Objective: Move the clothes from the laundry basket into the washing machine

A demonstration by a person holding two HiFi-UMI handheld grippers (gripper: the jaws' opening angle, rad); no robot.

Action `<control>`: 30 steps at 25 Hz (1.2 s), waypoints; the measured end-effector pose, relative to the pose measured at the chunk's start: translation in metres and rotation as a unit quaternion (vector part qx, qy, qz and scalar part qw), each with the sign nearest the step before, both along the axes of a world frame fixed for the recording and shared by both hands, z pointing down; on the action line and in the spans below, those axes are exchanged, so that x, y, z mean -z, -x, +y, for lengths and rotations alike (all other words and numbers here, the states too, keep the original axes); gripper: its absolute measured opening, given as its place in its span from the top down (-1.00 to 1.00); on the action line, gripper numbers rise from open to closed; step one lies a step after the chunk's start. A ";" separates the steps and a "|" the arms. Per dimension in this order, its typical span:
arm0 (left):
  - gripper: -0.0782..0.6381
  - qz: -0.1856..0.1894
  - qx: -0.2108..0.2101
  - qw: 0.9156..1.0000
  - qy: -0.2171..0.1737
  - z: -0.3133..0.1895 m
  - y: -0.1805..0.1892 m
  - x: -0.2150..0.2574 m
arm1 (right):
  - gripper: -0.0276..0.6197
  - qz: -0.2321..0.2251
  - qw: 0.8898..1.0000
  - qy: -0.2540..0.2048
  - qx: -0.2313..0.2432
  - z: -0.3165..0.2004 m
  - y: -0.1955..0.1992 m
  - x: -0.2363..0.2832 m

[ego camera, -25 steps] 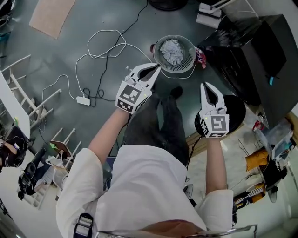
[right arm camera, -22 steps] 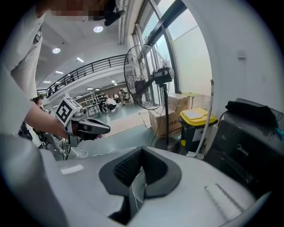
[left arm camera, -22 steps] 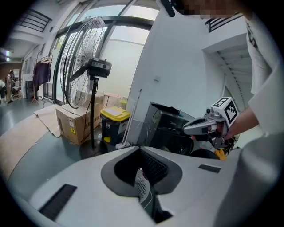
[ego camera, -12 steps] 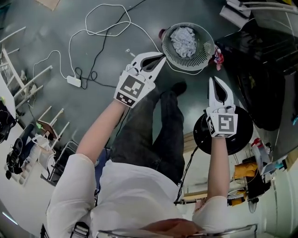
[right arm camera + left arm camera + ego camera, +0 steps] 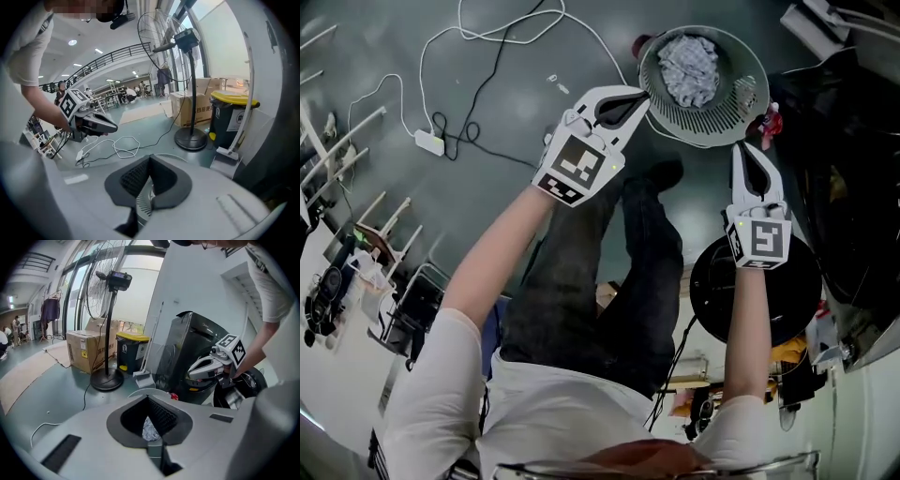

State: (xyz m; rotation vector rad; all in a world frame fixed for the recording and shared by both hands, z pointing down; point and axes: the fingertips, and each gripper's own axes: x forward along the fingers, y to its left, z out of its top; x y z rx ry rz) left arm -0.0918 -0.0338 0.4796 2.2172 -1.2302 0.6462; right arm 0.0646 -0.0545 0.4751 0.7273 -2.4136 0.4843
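Left gripper (image 5: 643, 95) and right gripper (image 5: 748, 150), jaws closed and empty, sit lower than before, nearer the laundry basket (image 5: 710, 129) at one o'clock.

Even indoor light, sharp centres, strong fisheye bending toward dark edges.

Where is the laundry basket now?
Head view, upper right: the laundry basket stands on the floor, just beyond the left tool and ahead of the right tool.
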 end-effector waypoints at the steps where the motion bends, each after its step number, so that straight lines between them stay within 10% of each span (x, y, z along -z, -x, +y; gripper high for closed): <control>1: 0.76 -0.002 -0.004 1.000 0.001 0.001 0.001 -0.009 | 0.89 0.004 1.000 -0.002 0.007 0.000 0.002 -0.010; 12: 0.76 -0.026 -0.021 0.999 0.002 -0.004 0.015 -0.102 | 0.88 0.037 0.997 -0.025 0.066 -0.023 0.014 -0.107; 30: 0.76 -0.074 -0.052 0.995 -0.035 -0.053 0.055 -0.222 | 0.88 0.090 0.961 -0.065 0.255 -0.068 0.046 -0.248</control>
